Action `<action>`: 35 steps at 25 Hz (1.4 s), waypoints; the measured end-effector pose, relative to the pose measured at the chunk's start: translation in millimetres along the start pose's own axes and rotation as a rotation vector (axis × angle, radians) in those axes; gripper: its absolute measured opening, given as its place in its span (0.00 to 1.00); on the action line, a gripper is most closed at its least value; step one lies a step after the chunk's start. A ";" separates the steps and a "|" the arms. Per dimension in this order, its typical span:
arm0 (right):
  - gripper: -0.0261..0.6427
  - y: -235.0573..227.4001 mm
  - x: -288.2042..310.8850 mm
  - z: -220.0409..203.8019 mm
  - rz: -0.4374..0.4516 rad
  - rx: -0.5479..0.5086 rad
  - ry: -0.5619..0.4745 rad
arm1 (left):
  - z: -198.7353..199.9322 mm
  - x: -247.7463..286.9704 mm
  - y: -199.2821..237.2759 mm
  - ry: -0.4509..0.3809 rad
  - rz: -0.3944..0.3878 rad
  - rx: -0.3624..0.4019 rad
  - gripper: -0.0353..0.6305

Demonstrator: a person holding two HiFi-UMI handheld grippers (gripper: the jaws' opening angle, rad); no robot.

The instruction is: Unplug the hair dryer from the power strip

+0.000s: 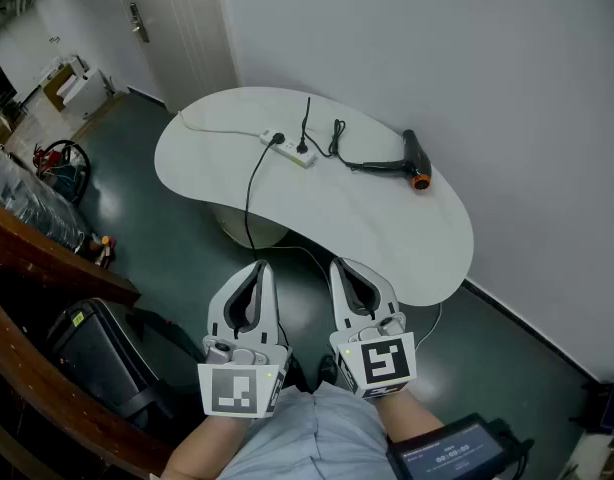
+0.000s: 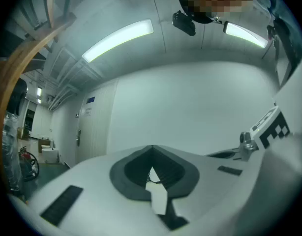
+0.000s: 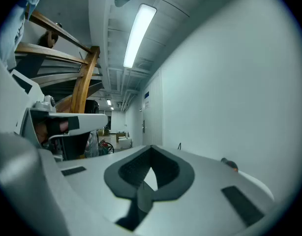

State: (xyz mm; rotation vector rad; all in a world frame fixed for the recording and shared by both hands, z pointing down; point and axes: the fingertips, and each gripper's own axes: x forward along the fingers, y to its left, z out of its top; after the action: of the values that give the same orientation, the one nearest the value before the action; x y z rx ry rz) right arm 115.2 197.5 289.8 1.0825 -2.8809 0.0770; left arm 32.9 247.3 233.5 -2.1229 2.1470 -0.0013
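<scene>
Closed and empty, left tool (image 1: 258,266) and right tool (image 1: 339,265) hover level before the bench (image 1: 387,243). Power strip (image 1: 290,151) lies far ahead, roughly midway between them, with hair dryer (image 1: 415,158) to its right.

The counter (image 1: 387,238) is white, as is the power strip (image 1: 290,150) at its far side. The hair dryer (image 1: 415,158), far right, is black with an orange end. The left gripper (image 1: 259,266) and right gripper (image 1: 337,264) are pale grey, with black-and-white square-patterned cubes. The floor (image 1: 167,248) is dark green.
</scene>
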 end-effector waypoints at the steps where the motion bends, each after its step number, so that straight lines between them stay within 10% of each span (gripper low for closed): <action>1: 0.04 -1.8 1.1 0.0 0.000 0.001 0.000 | -0.4 2.0 -0.1 0.001 0.001 0.000 0.05; 35: 0.04 -59.9 67.2 -22.5 0.041 0.075 0.037 | -32.3 65.4 20.5 0.045 0.093 -0.015 0.05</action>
State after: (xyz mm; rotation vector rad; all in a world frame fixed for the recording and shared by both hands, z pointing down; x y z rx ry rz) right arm 105.1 109.9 318.8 1.0218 -2.8888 0.2061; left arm 9.1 179.7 258.2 -2.0476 2.2768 -0.0250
